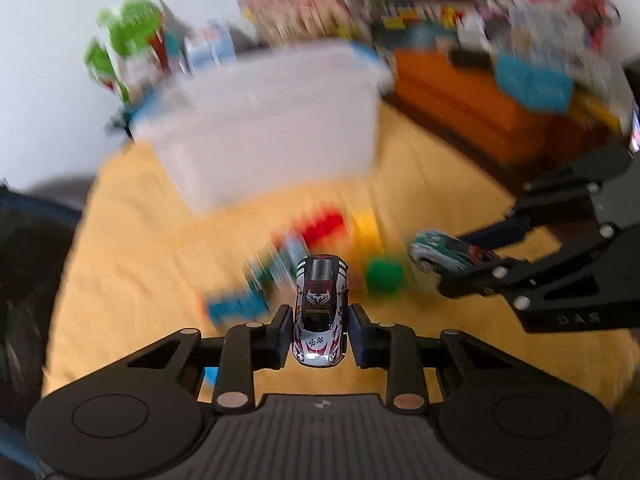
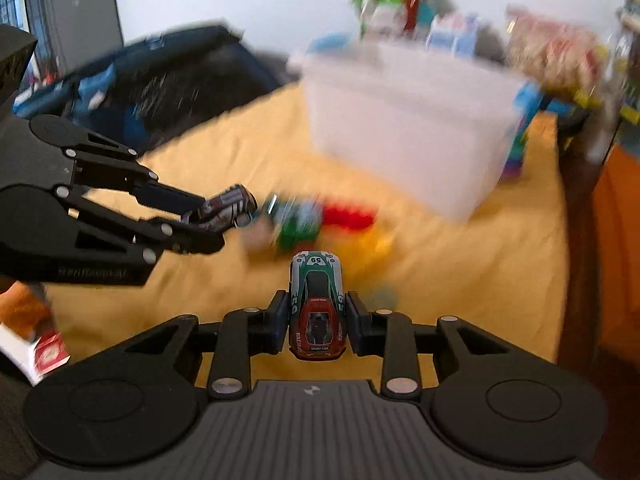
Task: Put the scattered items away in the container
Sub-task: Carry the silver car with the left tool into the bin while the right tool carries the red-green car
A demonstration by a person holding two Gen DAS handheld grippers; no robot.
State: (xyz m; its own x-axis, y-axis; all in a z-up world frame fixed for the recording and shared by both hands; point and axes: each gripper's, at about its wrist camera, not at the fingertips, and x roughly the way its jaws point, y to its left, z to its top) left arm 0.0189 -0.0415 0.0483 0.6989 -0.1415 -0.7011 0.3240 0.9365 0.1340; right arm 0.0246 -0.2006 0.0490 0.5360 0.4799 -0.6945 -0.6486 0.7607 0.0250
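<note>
My left gripper (image 1: 320, 334) is shut on a white and red toy car (image 1: 320, 312), held above the yellow cloth (image 1: 132, 272). My right gripper (image 2: 318, 324) is shut on a green and red toy car (image 2: 318, 312). Each gripper shows in the other's view: the right one (image 1: 448, 264) with its car (image 1: 440, 254) at the right, the left one (image 2: 216, 216) with its car (image 2: 230, 208) at the left. A translucent white container (image 1: 272, 128) stands beyond, also in the right wrist view (image 2: 408, 128). Blurred red (image 1: 324, 226), yellow and green (image 1: 384, 276) blocks lie between.
Both views are motion-blurred. Toy boxes and packages (image 1: 296, 12) stand behind the container. An orange cabinet (image 1: 472, 100) is at the right, a dark blue bag (image 2: 160, 84) at the cloth's left edge. More blurred toys (image 1: 240, 304) lie on the cloth.
</note>
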